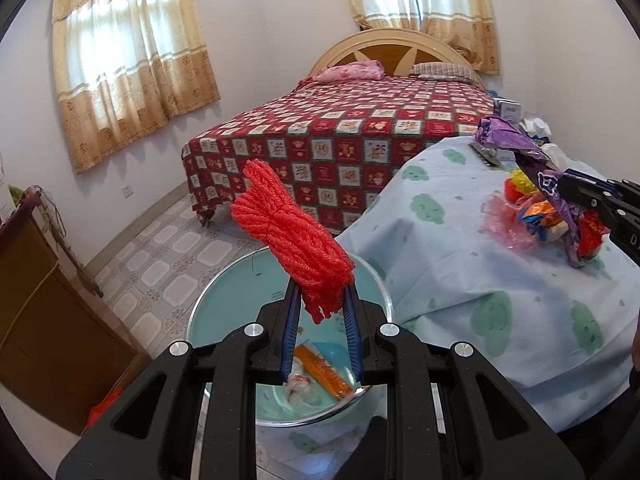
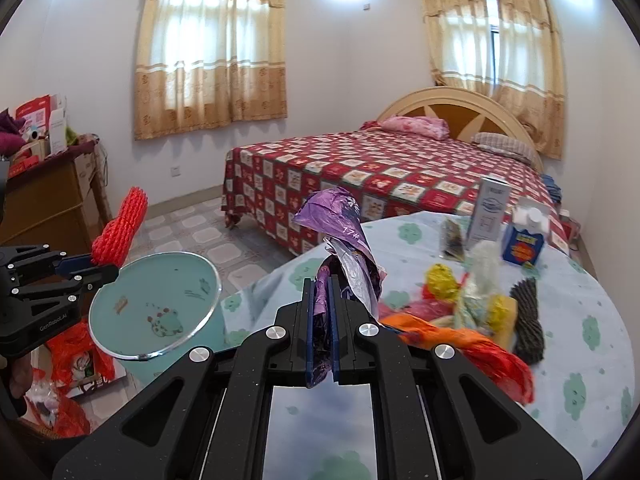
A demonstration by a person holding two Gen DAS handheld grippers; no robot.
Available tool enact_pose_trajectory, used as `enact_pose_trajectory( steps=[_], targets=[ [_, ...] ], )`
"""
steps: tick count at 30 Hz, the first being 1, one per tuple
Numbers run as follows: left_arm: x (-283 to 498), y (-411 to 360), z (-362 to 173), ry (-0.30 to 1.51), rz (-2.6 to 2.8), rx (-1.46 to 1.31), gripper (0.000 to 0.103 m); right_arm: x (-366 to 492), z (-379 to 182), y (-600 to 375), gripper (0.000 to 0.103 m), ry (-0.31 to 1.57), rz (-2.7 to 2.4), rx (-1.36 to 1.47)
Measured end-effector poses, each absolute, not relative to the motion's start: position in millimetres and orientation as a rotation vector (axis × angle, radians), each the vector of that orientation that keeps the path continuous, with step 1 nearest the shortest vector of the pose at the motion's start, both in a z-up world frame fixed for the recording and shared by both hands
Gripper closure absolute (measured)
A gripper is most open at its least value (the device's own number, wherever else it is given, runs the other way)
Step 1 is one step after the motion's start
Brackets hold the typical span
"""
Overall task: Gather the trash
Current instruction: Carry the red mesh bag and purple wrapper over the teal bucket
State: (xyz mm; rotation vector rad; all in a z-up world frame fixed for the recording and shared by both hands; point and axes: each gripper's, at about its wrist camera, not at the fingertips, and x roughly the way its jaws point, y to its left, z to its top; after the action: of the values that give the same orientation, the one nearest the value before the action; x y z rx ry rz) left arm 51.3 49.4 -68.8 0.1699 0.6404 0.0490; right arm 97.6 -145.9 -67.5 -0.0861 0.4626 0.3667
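My left gripper is shut on a red foam net sleeve, which sticks up above the round teal trash bin. The bin holds an orange wrapper and some clear plastic. In the right wrist view the red foam net sleeve and left gripper hang at the left, by the trash bin. My right gripper is shut on a crumpled purple foil wrapper, held over the table edge. The same purple wrapper and right gripper show at the right of the left wrist view.
A table with a pale blue cloud-print cloth carries a trash pile of wrappers, a dark cord bundle, boxes and a bottle. A red-quilted bed stands behind. A brown cabinet and red bags lie at the left.
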Motion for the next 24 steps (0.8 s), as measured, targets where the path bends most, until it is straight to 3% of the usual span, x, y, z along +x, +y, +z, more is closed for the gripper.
enact_pose_trajectory(
  steps=[24],
  targets=[
    [49.1,121.1,-72.8,0.651,0.172,0.108,0.082,116.9,-79.8,-67.9,0.096,0.481,0.512,-0.169]
  ],
)
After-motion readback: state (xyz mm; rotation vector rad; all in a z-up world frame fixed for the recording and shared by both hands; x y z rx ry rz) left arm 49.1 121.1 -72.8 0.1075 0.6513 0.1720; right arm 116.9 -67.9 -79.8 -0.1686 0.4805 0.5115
